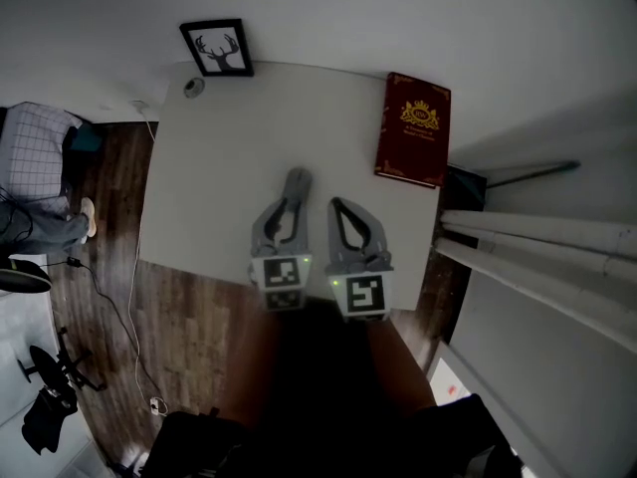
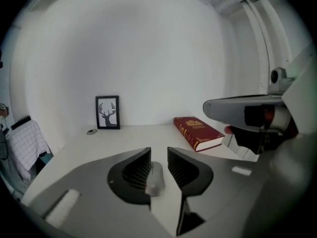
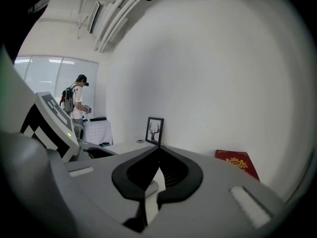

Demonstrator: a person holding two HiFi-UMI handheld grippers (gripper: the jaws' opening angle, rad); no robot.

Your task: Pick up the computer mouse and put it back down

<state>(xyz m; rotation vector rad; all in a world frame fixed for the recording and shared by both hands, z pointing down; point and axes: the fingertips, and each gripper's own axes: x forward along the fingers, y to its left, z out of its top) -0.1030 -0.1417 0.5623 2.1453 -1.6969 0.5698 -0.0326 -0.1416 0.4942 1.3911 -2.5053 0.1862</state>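
Two tools hover above the table's (image 1: 219,167) near edge. Left hand-held gripper (image 2: 158,153) straddles the computer mouse (image 2: 154,181), jaws slightly apart (not pinching). Right hand-held gripper (image 3: 159,150) is closed, empty.

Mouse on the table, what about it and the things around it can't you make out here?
- Mouse: left gripper view, the pads cover its sides, so whether they touch it is unclear.
- Round thing beside the frame: head view, too small to identify.
- Book: head view, cover print too small to read.
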